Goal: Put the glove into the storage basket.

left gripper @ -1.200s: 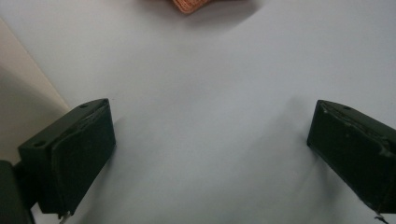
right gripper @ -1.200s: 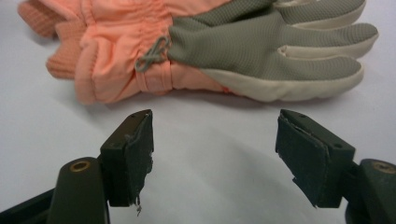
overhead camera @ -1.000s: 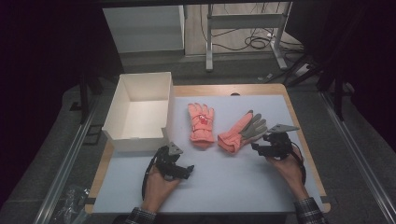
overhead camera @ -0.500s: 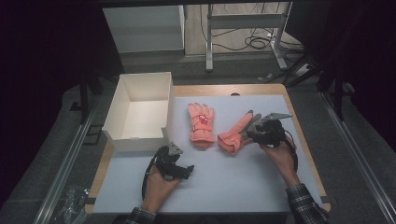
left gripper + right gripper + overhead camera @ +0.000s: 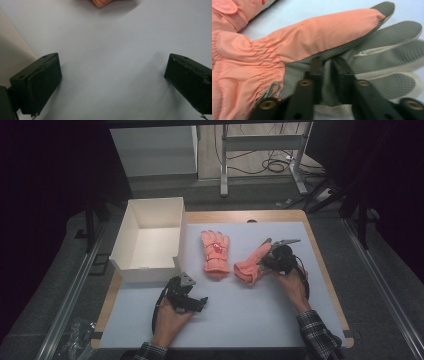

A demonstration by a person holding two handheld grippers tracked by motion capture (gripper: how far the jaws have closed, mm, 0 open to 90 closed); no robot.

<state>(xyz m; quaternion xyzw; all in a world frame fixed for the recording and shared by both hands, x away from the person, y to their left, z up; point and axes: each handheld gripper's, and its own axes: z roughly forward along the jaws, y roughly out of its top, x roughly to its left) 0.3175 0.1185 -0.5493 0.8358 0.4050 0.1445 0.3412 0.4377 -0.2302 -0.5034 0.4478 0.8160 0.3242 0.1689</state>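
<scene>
Two padded salmon-pink winter gloves lie on the counter: one flat glove (image 5: 215, 252) at the centre of the frame, and a second glove (image 5: 251, 264) with a grey textured palm just right of it. One open white cardboard box (image 5: 131, 230) sits at the upper left. Two black hand-held tools are here, the left tool (image 5: 196, 302) at lower centre-left and the right tool (image 5: 261, 265) at the second glove. One pale blue mat (image 5: 260, 320) covers the counter.

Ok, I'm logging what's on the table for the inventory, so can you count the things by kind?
Gloves: 2, one lying flat and one pinched by the right gripper
Boxes: 1, white and open
Grippers: 2, left and right
Total: 5
</scene>
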